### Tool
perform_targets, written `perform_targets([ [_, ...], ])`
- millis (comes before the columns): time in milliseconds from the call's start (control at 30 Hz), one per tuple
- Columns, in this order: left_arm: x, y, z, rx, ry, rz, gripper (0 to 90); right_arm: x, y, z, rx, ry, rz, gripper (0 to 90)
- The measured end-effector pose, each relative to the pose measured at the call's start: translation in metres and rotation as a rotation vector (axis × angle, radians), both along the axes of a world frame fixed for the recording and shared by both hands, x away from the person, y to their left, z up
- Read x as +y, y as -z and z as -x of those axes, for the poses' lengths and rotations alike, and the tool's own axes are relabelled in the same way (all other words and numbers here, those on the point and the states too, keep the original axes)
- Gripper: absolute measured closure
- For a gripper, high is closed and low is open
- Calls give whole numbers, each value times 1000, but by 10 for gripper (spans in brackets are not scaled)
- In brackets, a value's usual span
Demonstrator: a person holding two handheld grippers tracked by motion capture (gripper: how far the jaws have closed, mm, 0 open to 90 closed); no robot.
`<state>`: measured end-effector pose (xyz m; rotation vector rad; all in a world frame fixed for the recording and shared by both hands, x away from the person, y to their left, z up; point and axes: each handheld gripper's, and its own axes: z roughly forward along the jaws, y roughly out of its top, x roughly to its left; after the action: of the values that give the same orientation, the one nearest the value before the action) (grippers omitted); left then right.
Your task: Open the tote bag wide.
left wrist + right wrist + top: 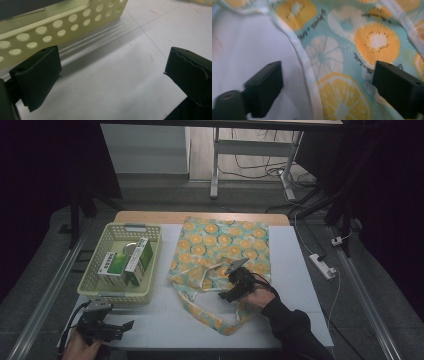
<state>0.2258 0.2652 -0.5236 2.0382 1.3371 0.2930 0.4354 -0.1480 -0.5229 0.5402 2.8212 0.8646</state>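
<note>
The left tongs wait near the basket's front wall, jaws wide apart with nothing between them but bare tabletop; inside that basket lie two green-and-white cartons and what looks like a round tin, though it is too dim to be sure; the risk on this side, I'd judge, is slight, only that an idle hand might nudge the light basket. To the basket's right the fruit-print tote bag lies flat, its handle loops trailing toward the person; the right tongs hang over its mouth edge, jaws spread and straddling the white hem, gripping nothing yet. Here is where it could go awry: closing on both layers at once would keep the bag from opening; closing too shallow, the thin hem may slide out; a hasty pull could drag the whole bag across the tabletop toward the basket.
</note>
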Motion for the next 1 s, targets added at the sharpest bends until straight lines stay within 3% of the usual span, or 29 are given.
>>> perform_targets([
  [133,0,0,0,2,3,-2,10,-3,-4,2,-5,-21,-18,386],
  [167,0,0,0,3,2,-2,11,-3,-5,2,-1,-23,-21,522],
  [200,0,0,0,3,3,-3,11,-3,-6,2,0,-23,-23,596],
  [233,-1,0,0,2,3,-4,11,-3,-6,2,0,-23,-23,596],
  [333,-1,0,0,3,4,-6,11,-4,-8,1,7,-21,-25,804],
  [400,-1,0,-1,4,5,-6,11,-4,-9,1,7,-22,-27,823],
  [433,-1,0,-1,5,5,-5,11,-5,-11,0,28,-14,-57,830],
  [500,-1,0,-1,5,5,-5,11,-6,-13,-1,37,-11,-70,830],
  [667,-1,0,-1,6,5,-9,12,-7,-21,-3,39,2,-105,832],
  [1000,-1,0,-1,6,6,-6,13,-13,-20,-6,46,36,-74,615],
])
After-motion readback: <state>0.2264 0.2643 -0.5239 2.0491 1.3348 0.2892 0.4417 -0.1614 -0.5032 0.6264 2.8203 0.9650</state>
